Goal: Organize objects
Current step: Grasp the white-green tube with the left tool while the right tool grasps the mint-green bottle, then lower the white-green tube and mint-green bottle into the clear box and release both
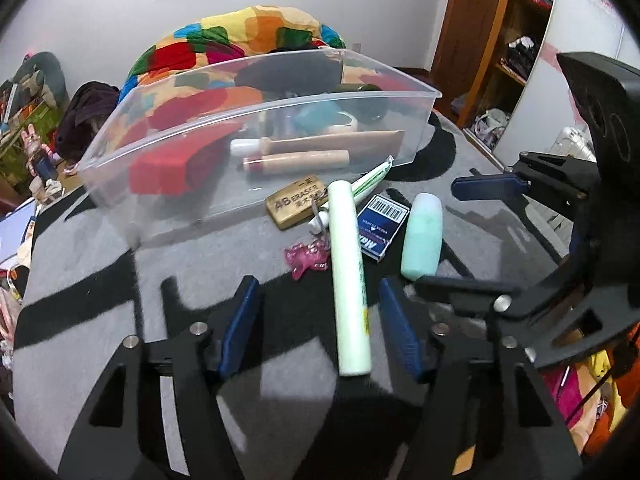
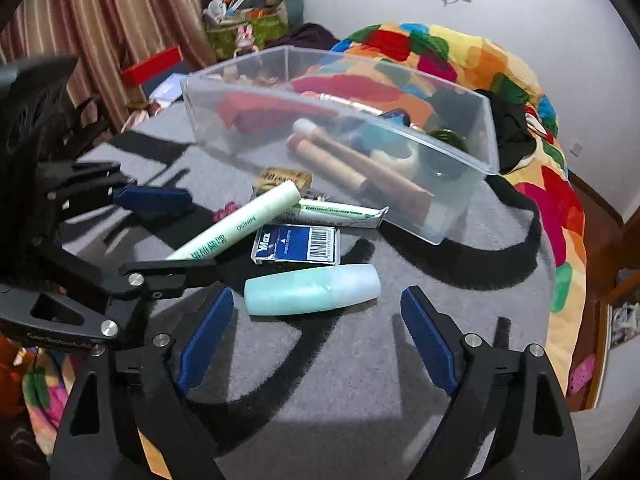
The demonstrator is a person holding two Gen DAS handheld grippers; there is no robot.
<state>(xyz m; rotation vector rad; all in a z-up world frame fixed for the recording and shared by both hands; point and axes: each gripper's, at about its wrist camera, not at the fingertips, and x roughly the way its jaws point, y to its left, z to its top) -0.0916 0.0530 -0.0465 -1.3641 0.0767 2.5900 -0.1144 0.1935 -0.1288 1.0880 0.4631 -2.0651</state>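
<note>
On the grey cloth lies a long pale green tube (image 1: pixel 352 280) (image 2: pixel 240 220). My left gripper (image 1: pixel 318 280) (image 2: pixel 202 234) is open around it, the right pad close to it and the left pad well apart. A mint bottle (image 1: pixel 424 236) (image 2: pixel 312 290) lies on its side between the fingertips of my right gripper (image 2: pixel 319 291) (image 1: pixel 436 234), which is open with gaps at both ends. Beside them are a blue staple box (image 1: pixel 382 228) (image 2: pixel 300 244), a brown eraser (image 1: pixel 296 204), a small white-green tube (image 2: pixel 340 214) and a pink wrapper (image 1: pixel 306 258).
A clear plastic bin (image 1: pixel 120 184) (image 2: pixel 340 110) stands just behind the loose items, holding wooden-coloured tubes, a red item and a tape roll. A colourful quilt (image 1: pixel 256 36) is heaped behind it. A wooden shelf (image 1: pixel 516 40) stands to the right.
</note>
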